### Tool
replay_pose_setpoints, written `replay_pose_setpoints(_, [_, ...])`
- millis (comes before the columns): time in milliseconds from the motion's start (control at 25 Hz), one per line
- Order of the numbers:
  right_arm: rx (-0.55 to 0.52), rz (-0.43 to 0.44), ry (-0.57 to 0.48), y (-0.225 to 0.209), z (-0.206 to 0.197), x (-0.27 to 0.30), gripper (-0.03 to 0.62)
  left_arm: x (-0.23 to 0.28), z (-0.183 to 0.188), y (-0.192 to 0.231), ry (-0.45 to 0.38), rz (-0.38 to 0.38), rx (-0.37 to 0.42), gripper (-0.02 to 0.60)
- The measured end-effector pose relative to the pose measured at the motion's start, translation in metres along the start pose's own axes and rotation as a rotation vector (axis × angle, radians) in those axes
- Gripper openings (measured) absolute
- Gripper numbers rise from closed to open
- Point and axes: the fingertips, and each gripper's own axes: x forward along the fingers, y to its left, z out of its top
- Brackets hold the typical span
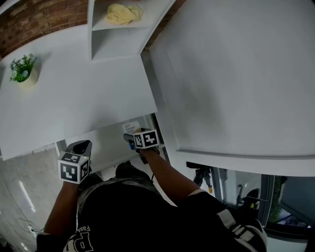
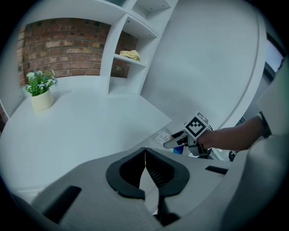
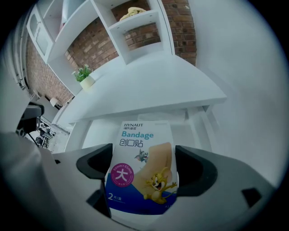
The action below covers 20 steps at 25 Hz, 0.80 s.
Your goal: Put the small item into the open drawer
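The small item is a white and blue bandage packet [image 3: 142,158] with a cartoon print. My right gripper [image 3: 142,173] is shut on its lower half. In the head view the right gripper [image 1: 132,139] holds the packet [image 1: 131,128] over the open white drawer [image 1: 103,145], just under the desk's front edge. The drawer's inside [image 3: 198,124] shows beyond the packet and looks bare. My left gripper [image 1: 81,146] hangs left of the drawer, its jaws shut on nothing. From the left gripper view, the right gripper [image 2: 175,141] and the packet [image 2: 162,136] show at the desk edge.
A white desk top [image 1: 74,98] spreads above the drawer, with a small potted plant [image 1: 22,69] at its far left. A shelf unit at the back holds a yellow cloth [image 1: 124,13]. A large white panel [image 1: 236,74] stands at the right. Brick wall lies behind.
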Motion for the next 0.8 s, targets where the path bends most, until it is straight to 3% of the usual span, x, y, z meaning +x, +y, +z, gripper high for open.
replay_pose_setpoints(600, [0.115, 0.004, 0.069, -0.010, -0.007, 0.077, 0.419, -0.020, -0.016, 0.007, -0.026, 0.130, -0.130, 0.018])
replay_pose_setpoints(800, [0.086, 0.004, 0.111, -0.013, -0.012, 0.086, 0.419, -0.028, -0.021, 0.010, -0.041, 0.183, -0.170, 0.018])
